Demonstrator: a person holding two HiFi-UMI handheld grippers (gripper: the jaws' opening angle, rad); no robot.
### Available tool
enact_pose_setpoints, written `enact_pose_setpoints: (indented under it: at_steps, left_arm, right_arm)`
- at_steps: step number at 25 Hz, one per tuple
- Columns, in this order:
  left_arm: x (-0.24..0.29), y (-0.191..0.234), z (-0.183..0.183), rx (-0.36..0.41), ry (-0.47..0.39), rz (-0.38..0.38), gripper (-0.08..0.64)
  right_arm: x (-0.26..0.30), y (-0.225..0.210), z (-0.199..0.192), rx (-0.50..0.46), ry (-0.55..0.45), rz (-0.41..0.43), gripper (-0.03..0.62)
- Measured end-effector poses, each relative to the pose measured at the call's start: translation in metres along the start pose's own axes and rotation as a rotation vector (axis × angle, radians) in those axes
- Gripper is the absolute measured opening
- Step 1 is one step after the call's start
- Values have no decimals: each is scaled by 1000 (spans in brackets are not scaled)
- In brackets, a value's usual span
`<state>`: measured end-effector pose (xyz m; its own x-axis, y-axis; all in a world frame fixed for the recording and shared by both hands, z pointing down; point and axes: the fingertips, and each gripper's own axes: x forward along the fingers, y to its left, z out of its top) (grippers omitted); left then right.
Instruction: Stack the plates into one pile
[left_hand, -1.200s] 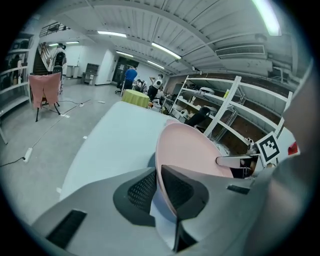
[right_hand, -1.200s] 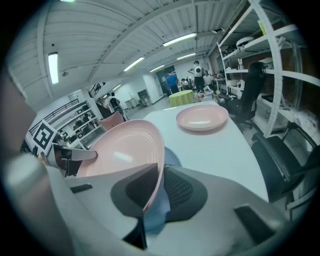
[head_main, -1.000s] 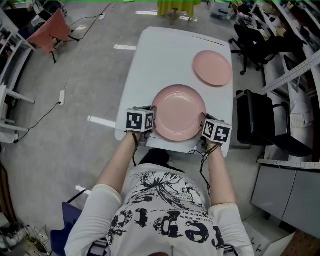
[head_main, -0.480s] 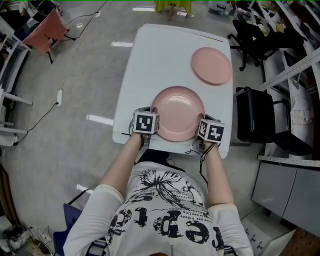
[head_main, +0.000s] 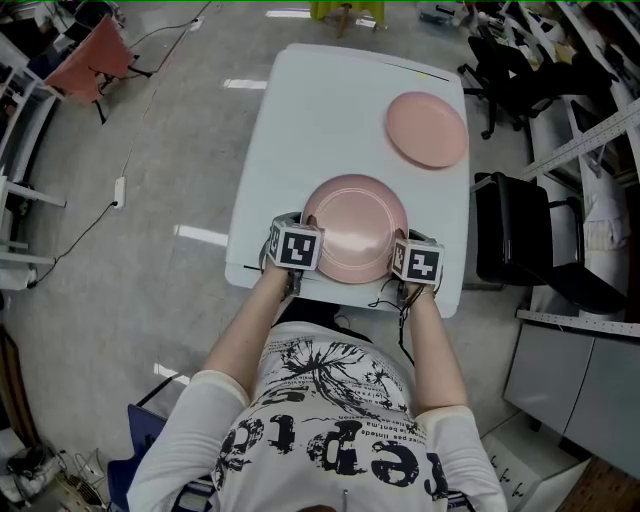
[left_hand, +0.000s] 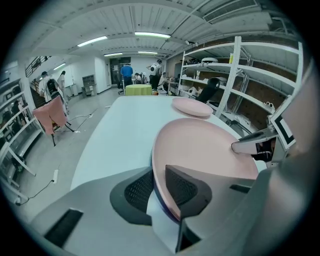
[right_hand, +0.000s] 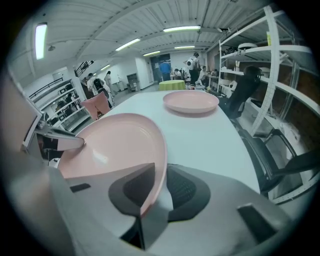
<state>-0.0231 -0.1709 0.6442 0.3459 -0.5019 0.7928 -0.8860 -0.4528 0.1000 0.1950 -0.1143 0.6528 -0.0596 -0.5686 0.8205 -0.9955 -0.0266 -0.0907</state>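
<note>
So the person is working a gripper in each hand on the near pink plate (head_main: 355, 225), which is sitting at the near end of the white tabletop (head_main: 330, 110), close to the edge by their body. The left gripper (left_hand: 159, 186) is straddling the plate's left rim and the right gripper (right_hand: 162, 192) is doing the same on the right rim. Both sets of jaws have just been opening. The rim is lying between the pads on each side, but they look slack rather than pinching, so neither one is really holding it anymore.

The second pink plate (head_main: 427, 130) is lying flat at the far right corner, well apart from the near one, so no pile is happening yet.

Where it's looking risky, imo: the rim is sitting in both jaw gaps, so if either gripper is backing out at an angle it's probably going to snag the lip and drag the plate toward the edge. It isn't far from that edge, so one lopsided tug could be tipping it into the person's lap.
</note>
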Motion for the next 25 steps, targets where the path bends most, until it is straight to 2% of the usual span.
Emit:
enact_pose_setpoints:
  at_steps: [6,10,13,15,19,25]
  left_arm:
    - [1,0,0,75,-1,70,132]
    - [3,0,1,65,-15,77,140]
    - [4,-7,4,22,-30,32,229]
    - [2,-8,7,10,-50,34,356]
    - [-2,-5,7,-2,-58,39,356]
    - [-8,-10,4,-47,-63,6,356]
  right_arm:
    - [-1,1,-1,-1,-3,-1,81]
    - [0,2,-1,-3,-1,2,83]
    - [-1,1,2,-16,-10,-7,83]
    - [-3,-1,4,-26,-27,-17,104]
    - [-8,-1,8,-30,-54,-15,150]
    - [-12,1,7,-38,-87,11,154]
